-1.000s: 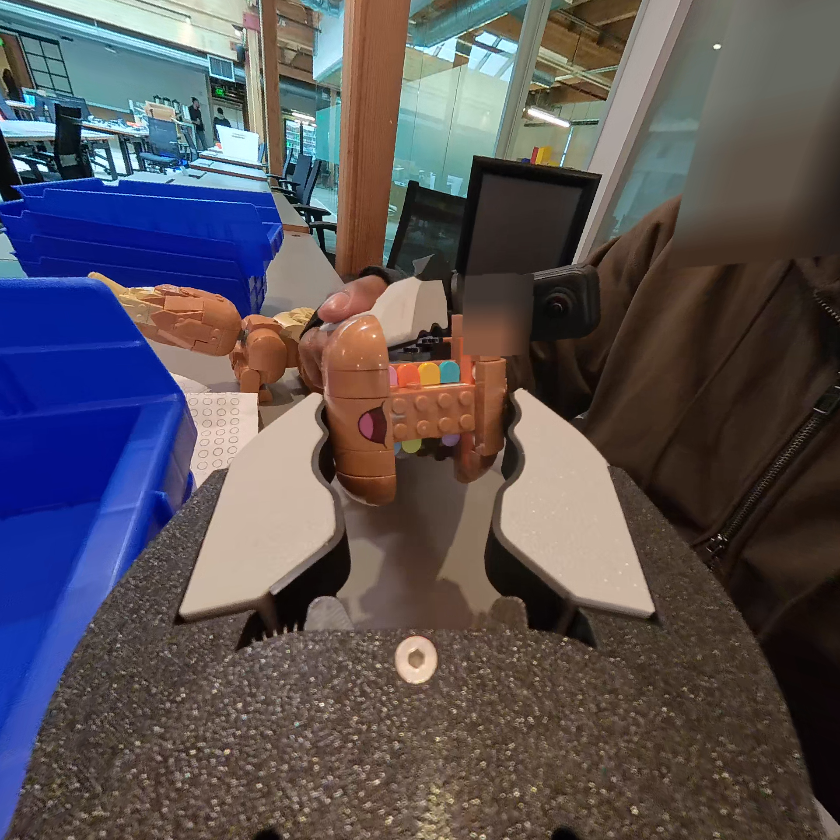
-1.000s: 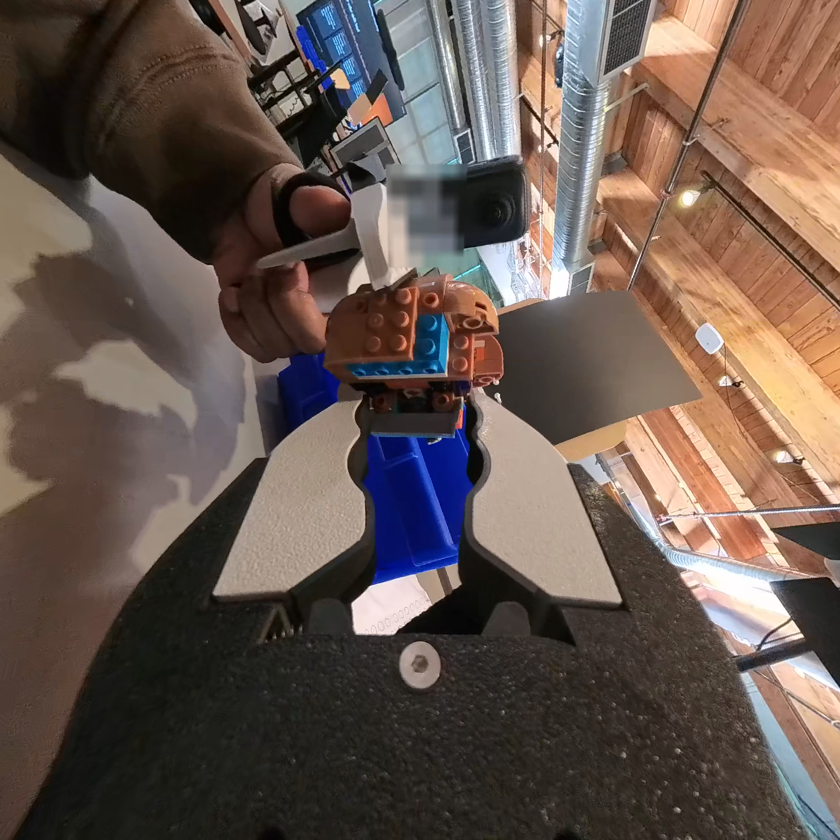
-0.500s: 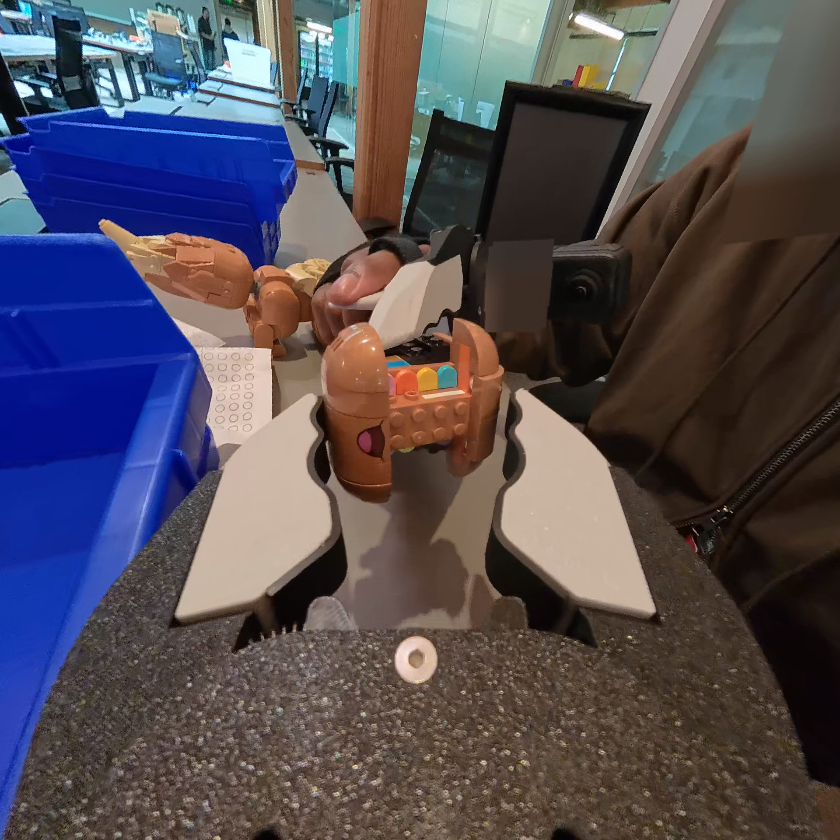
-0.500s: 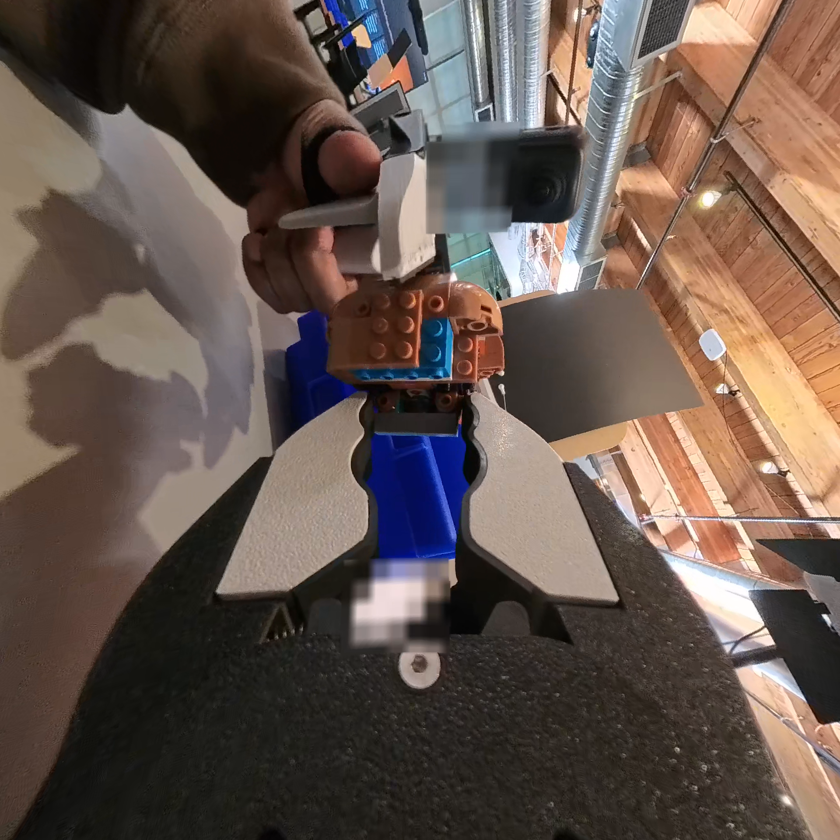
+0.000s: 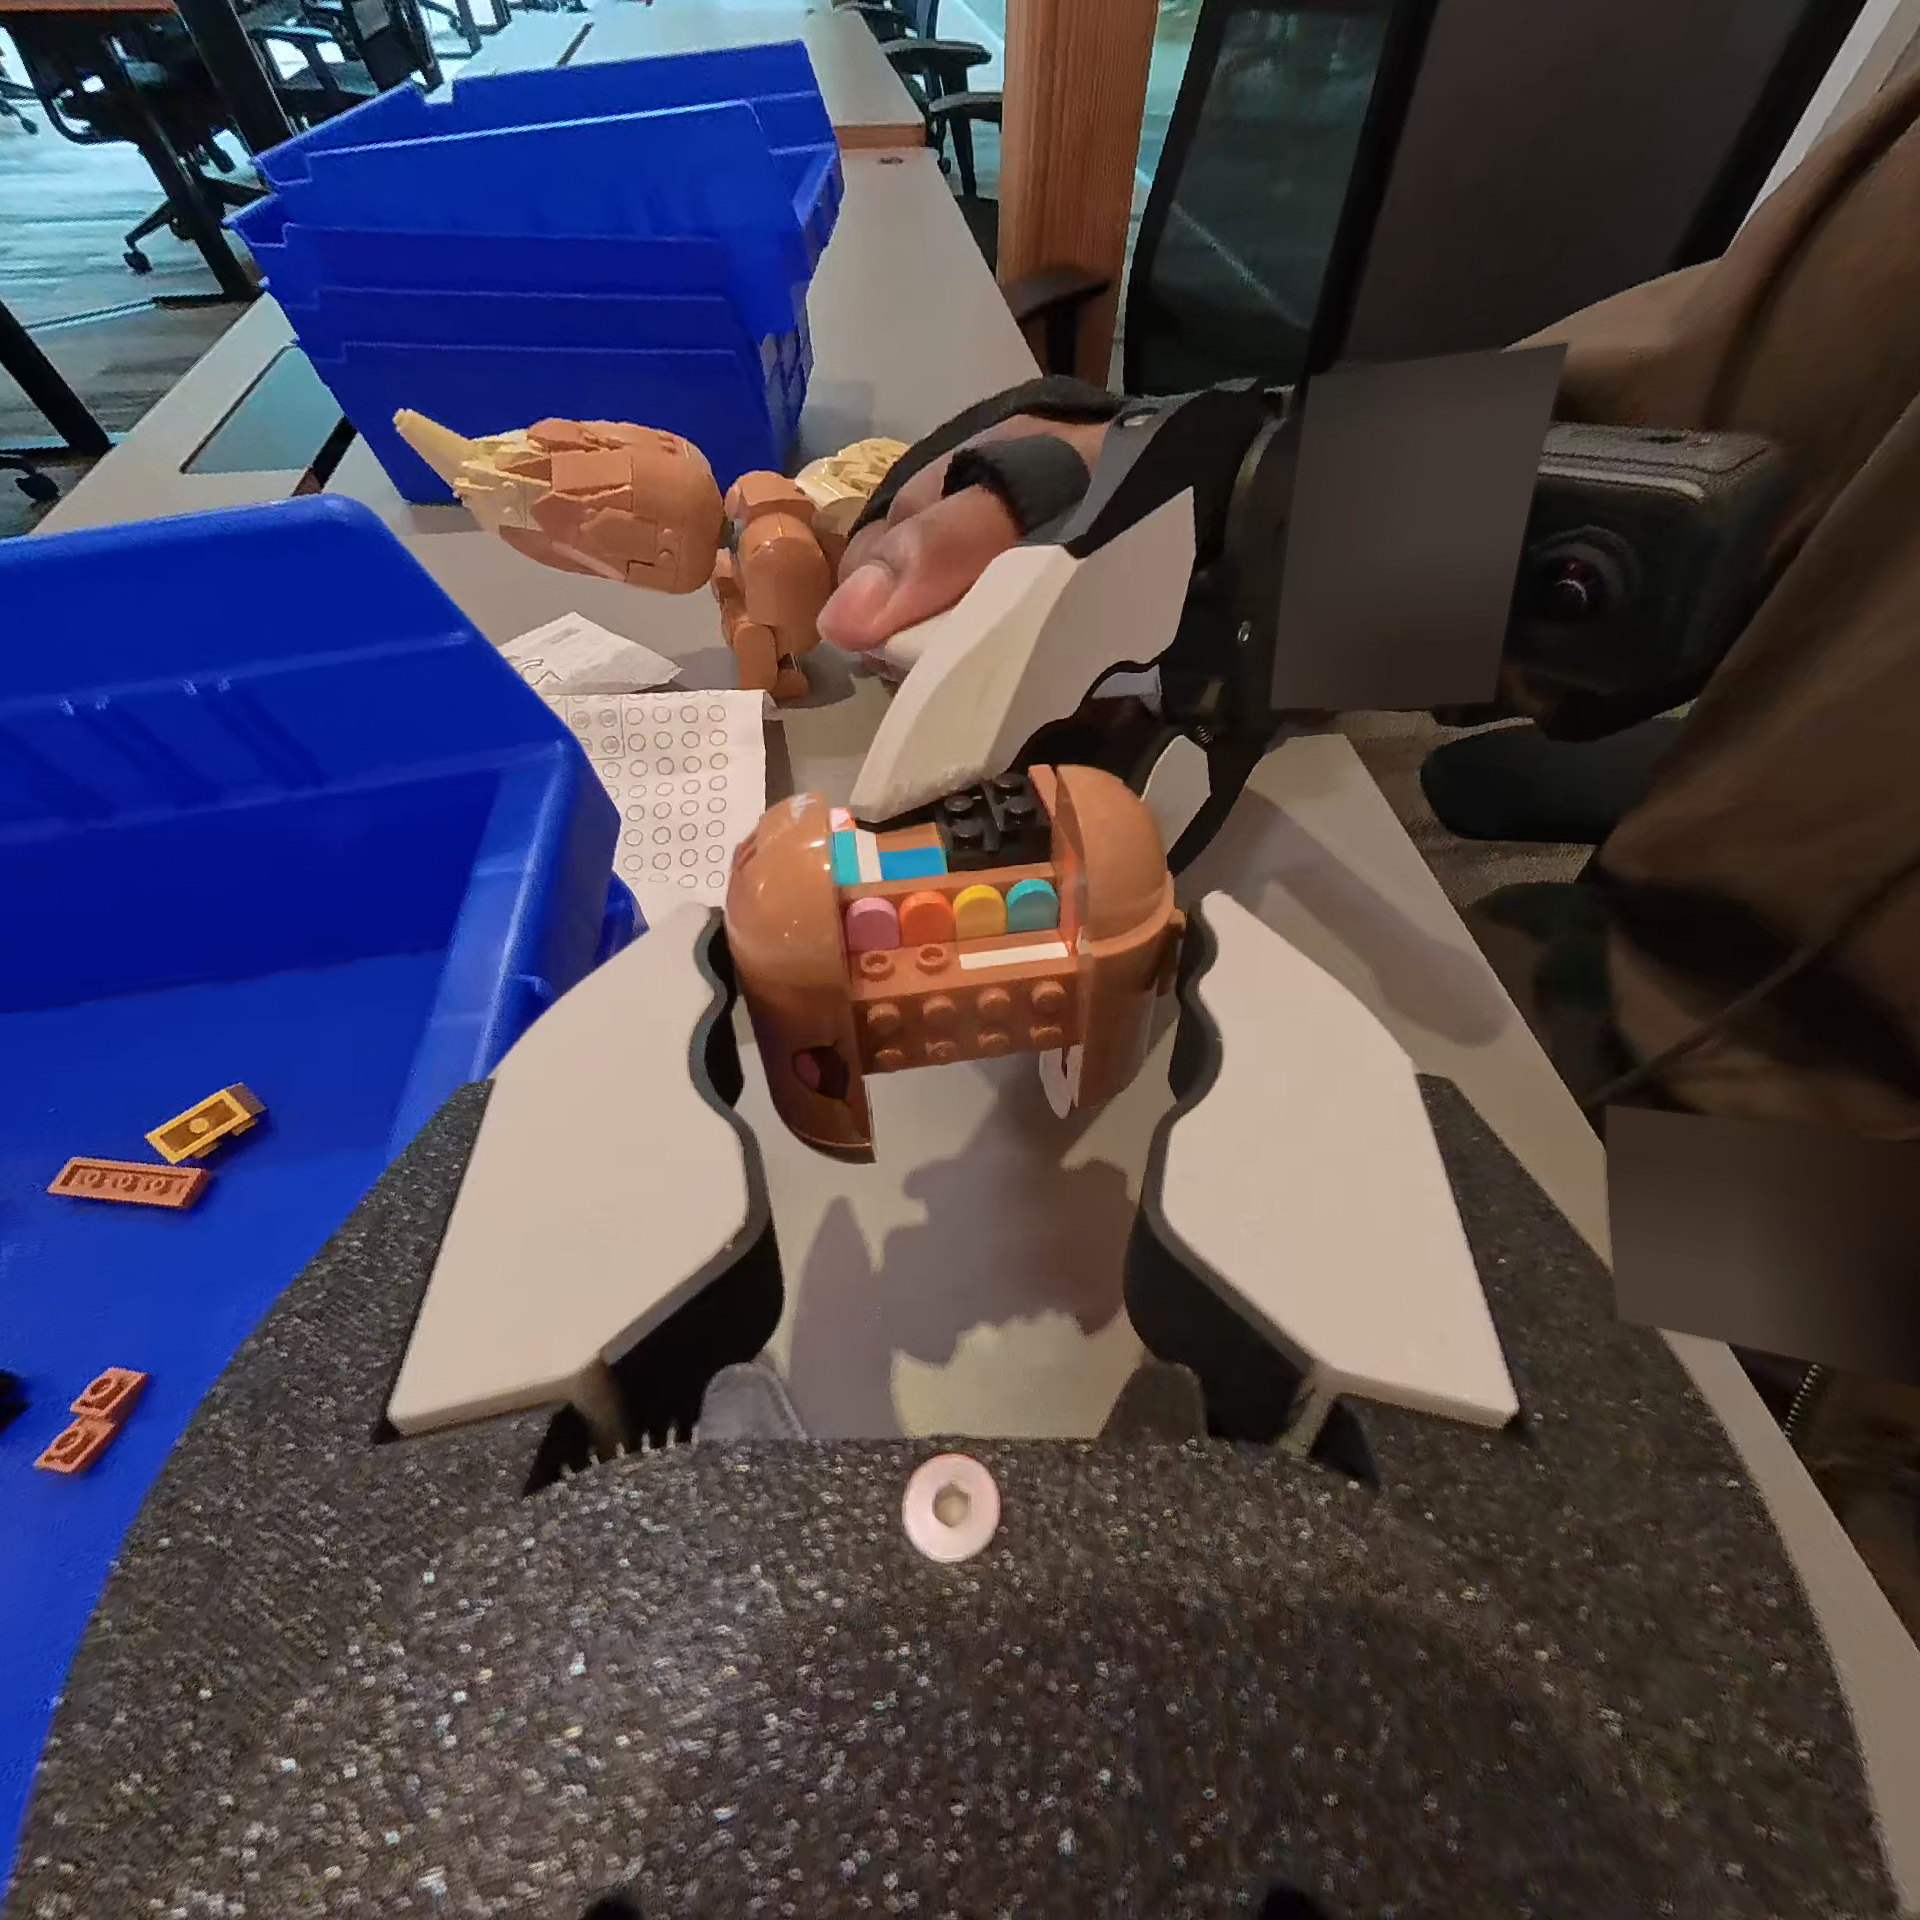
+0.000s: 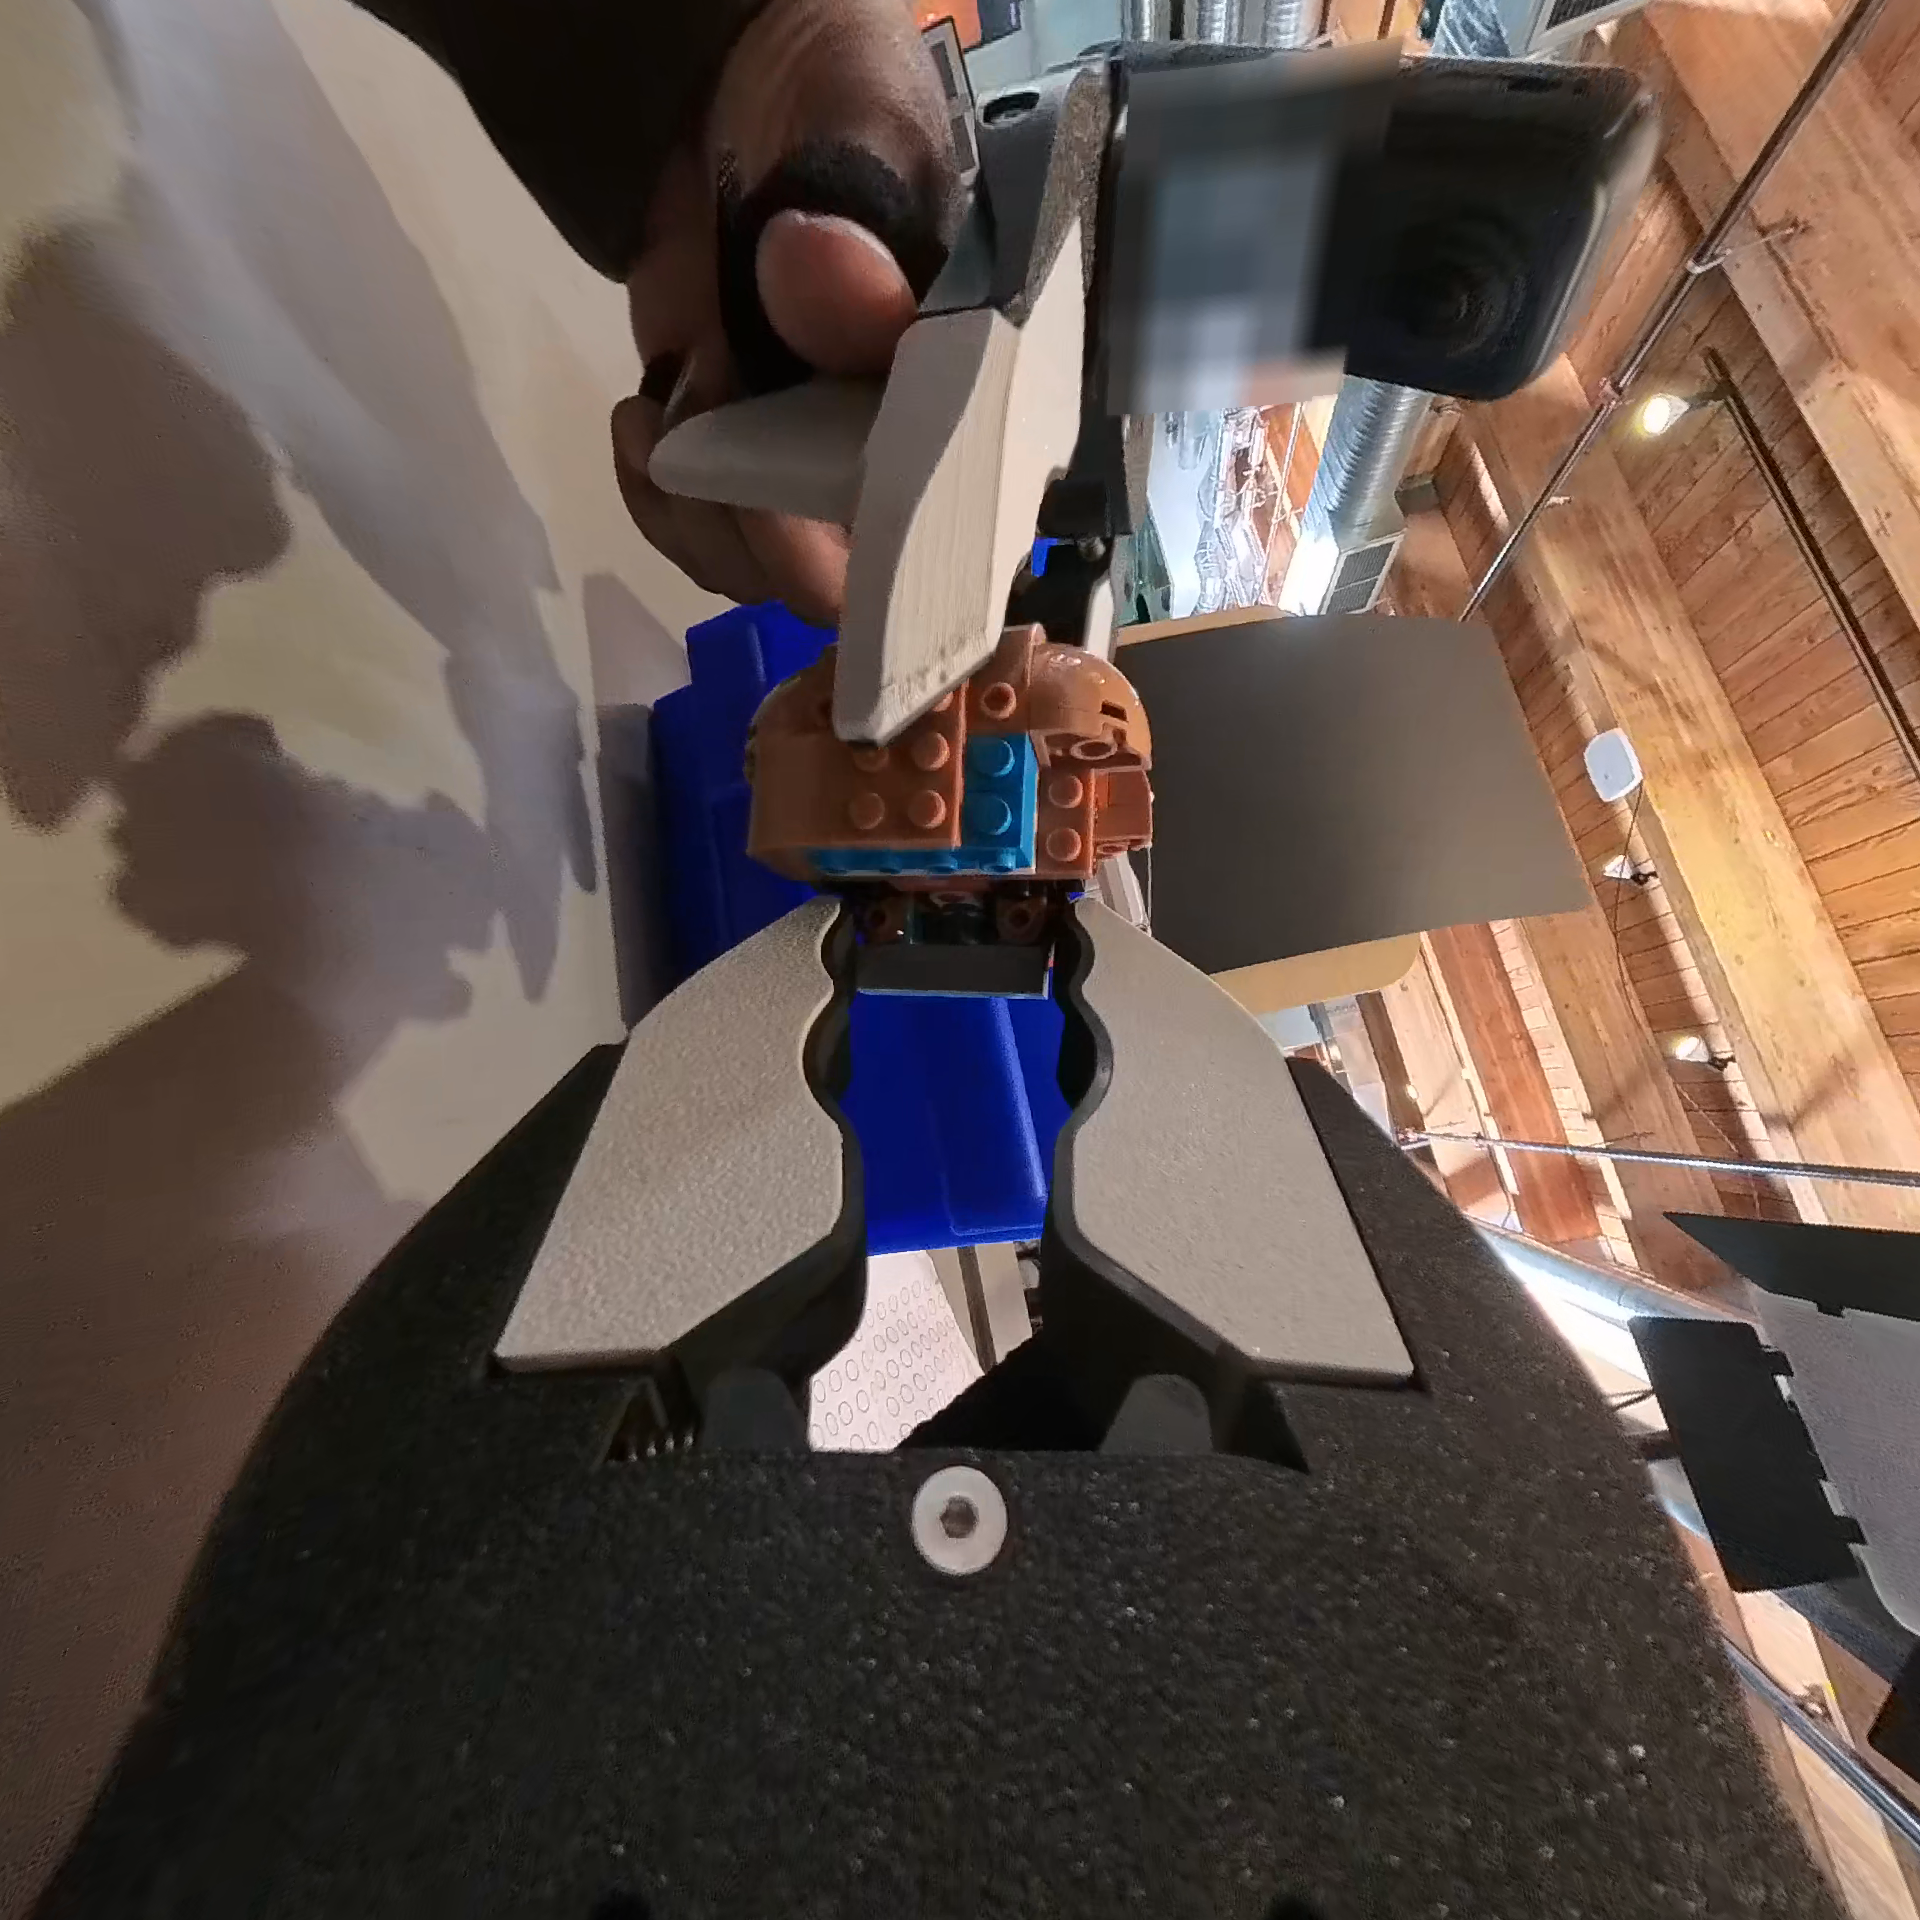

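Brick-built brown body (image 5: 951,971) sat at frame centre in the left wrist view, long axis crosswise, clamped between the left gripper (image 5: 951,997) fingers. From the upper right, the right gripper (image 6: 951,935) pinched its black-studded top.

Grey desk (image 5: 914,312), wooden pillar (image 5: 1075,156), office chairs (image 5: 187,125) behind; plank ceiling (image 6: 1714,623) with lamps

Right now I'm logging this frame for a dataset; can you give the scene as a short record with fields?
left tool: shut on brown brick model
right tool: shut on the same model's dark base
model: held above grey table
near bin: blue bin, loose brown plates inside
behind: brick animal figure, stacked blue bins
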Tool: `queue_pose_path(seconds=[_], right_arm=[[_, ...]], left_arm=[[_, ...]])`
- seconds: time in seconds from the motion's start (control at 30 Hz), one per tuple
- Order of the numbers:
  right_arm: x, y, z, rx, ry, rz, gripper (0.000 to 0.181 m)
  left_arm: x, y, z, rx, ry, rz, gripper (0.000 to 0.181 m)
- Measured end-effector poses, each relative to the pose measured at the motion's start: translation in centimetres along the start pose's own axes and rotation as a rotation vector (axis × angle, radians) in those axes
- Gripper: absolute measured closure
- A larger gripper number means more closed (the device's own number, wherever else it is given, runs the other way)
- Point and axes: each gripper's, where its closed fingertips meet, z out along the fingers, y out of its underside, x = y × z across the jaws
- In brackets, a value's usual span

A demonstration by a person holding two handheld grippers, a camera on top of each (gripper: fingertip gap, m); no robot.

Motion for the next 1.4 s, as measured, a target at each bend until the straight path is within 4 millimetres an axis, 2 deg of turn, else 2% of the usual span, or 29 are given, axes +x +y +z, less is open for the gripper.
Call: queue_pose_path(seconds=[0.3, 0.53, 0.7, 1.07, 1.4], right_arm=[[-0.1, 0.4, 0.1, -0.016, 0.0, 0.0, 0.145], [0.6, 0.6, 0.1, 0.001, 0.013, 0.103, 0.141], [0.6, 1.1, 0.2, -0.003, -0.004, 0.169, 0.142], [-1.1, 2.2, 0.9, -0.033, -0.089, 0.237, 0.144], [-1.9, 3.1, 1.3, -0.053, -0.106, 0.303, 0.148]], left_arm=[[-0.2, 0.2, 0.2, -0.036, -0.025, 0.052, 0.101], [-0.2, -0.4, 0.0, -0.004, -0.067, 0.211, 0.101], [-1.0, -0.3, 0.0, -0.029, -0.147, 0.293, 0.101], [-2.1, 1.9, -1.1, -0.189, -0.337, 0.342, 0.101], [-2.9, 2.8, -2.3, -0.255, -0.481, 0.364, 0.101]])
